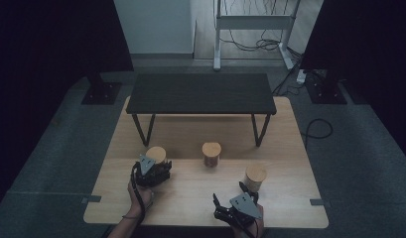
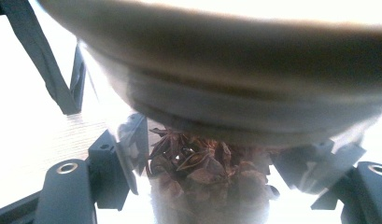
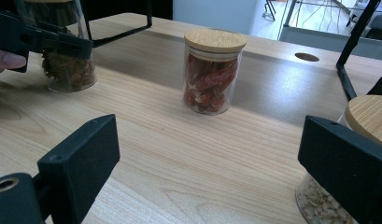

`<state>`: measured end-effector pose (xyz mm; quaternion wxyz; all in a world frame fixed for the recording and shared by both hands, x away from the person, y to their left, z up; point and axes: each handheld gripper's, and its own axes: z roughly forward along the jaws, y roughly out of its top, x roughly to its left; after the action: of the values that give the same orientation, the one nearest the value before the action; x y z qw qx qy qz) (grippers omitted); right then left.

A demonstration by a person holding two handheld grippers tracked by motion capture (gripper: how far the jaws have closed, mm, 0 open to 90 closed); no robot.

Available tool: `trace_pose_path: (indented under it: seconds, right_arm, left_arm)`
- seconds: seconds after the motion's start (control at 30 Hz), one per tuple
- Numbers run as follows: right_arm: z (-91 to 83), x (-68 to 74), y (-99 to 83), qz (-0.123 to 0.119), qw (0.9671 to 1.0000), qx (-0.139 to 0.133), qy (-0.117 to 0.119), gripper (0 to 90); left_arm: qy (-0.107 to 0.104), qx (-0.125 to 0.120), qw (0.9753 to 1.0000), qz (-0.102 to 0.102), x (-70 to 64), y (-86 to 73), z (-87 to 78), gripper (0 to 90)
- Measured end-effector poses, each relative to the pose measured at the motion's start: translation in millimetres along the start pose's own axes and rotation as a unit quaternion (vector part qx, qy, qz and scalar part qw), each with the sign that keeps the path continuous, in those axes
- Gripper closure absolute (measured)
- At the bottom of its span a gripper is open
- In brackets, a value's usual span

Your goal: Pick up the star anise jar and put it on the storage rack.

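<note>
Three glass jars with wooden lids stand on the wooden table (image 1: 190, 198). The left jar (image 1: 156, 153) holds dark star anise (image 2: 198, 163). My left gripper (image 1: 158, 166) is shut on its glass body, one jaw on each side, with the lid (image 2: 216, 51) looming just above the camera. The middle jar (image 1: 211, 153) holds red dried chillies (image 3: 211, 81). My right gripper (image 1: 229, 195) is open near the front edge with nothing between its jaws. The right jar (image 1: 255, 177), filled with pale seeds (image 3: 319, 205), stands just off its right jaw.
A low black metal bench (image 1: 200, 93) stands across the far half of the table, its legs (image 1: 142, 130) behind the jars. A cable hole (image 3: 307, 57) sits in the tabletop beyond the chilli jar. A white desk frame (image 1: 252, 22) and floor cables lie past the table.
</note>
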<state>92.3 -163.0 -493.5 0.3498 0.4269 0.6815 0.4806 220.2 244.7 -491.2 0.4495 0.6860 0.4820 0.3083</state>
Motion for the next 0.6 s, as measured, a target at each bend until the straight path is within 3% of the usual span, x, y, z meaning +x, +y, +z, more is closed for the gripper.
trace_pose_path:
  seconds: [0.27,0.6]
  right_arm:
    - [0.0,-0.1,0.1,0.0,1.0,0.001,0.0,5.0]
    - [-0.4,0.5,0.2,-0.002,1.0,0.001,0.001,5.0]
  left_arm:
    - [-0.011,-0.003,0.9999,0.003,0.1,0.3,-1.4,26.1]
    - [-0.008,-0.013,0.9999,0.005,1.6,3.5,-8.6,26.1]
